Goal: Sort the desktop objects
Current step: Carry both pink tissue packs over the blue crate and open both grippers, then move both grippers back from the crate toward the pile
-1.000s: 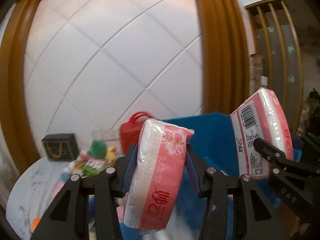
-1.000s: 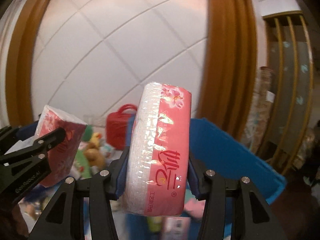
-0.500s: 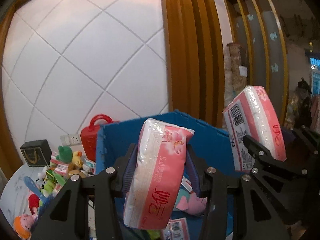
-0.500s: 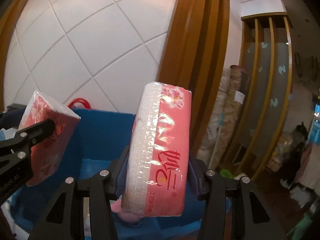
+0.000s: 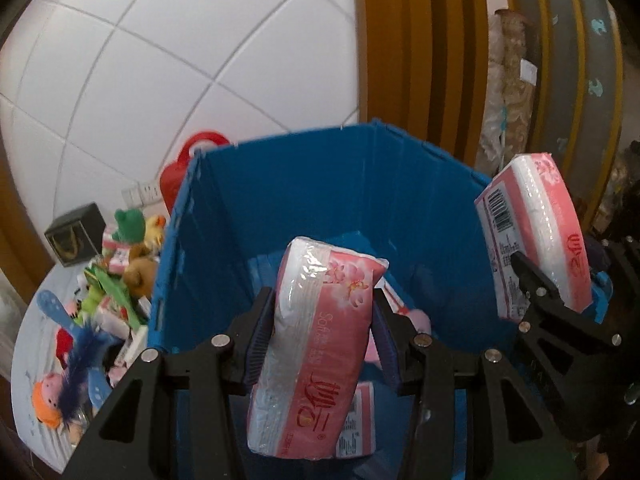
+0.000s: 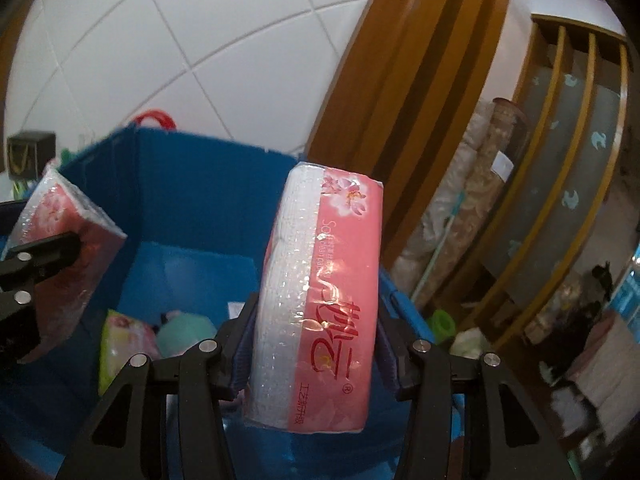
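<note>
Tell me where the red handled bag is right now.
In the left wrist view the red handled bag stands behind the blue bin, at its far left corner, against the white tiled wall beside the toy pile.

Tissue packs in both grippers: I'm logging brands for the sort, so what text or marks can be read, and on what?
"Soft": pack in the left gripper, left wrist view; rest blurred.
"®": pack in the right gripper, right wrist view.
Large red Chinese logo on both packs: not readable.
Barcode on the right gripper's pack: digits too small.
</note>
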`<state>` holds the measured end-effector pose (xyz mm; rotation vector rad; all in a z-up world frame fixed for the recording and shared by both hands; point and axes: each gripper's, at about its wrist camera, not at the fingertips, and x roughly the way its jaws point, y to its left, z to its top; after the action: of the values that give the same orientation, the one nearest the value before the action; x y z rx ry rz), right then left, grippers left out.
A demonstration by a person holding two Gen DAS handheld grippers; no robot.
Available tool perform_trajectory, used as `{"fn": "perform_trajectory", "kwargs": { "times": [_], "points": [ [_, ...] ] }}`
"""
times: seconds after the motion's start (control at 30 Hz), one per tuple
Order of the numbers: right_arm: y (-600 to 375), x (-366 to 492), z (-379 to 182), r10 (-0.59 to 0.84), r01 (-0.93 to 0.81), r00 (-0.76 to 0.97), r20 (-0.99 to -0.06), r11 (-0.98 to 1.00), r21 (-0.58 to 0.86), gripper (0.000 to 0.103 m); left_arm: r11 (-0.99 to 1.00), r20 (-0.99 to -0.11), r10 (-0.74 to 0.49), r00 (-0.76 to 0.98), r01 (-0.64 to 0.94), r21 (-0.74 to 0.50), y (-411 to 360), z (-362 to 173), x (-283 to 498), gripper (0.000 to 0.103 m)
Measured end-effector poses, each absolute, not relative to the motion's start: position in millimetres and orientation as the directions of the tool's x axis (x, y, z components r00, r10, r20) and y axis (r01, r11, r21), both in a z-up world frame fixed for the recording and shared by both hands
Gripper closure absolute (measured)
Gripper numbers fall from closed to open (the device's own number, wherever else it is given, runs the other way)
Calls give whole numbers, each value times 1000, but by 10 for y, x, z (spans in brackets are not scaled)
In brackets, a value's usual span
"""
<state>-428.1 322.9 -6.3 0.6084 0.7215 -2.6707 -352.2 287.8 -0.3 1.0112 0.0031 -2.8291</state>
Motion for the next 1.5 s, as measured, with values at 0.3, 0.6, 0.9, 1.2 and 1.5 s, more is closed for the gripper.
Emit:
{"fn": "perform_trajectory", "kwargs": {
  "times": [0.3, 0.6, 0.9, 1.2, 1.5],
  "points": [
    [3191, -4422, -152, -114, 385, -867, -486, -773, -505, 30, -989, -677, -147, -721, 123, 85, 2947, -113, -3608, 30],
    [3168, -4266, -92, -146, 395, -874, -463, -768, -504, 1, -987, -660, -158, -734, 140, 80, 2869, -36, -3537, 21],
    [3071, -4192, -76, -229, 478, -823, -520, -772, -418, 1, -981, -621, -185, -762, 175, 77, 2649, 100, -3285, 21],
    [2844, -3958, -114, -260, 512, -803, -537, -762, -397, 0, -971, -574, -219, -789, 233, 49, 2201, 222, -2937, 18],
    [2492, -3462, 57, -355, 557, -792, -496, -752, -352, 0, -948, -516, -292, -805, 316, 44, 1587, 339, -2497, 15]
  ]
}}
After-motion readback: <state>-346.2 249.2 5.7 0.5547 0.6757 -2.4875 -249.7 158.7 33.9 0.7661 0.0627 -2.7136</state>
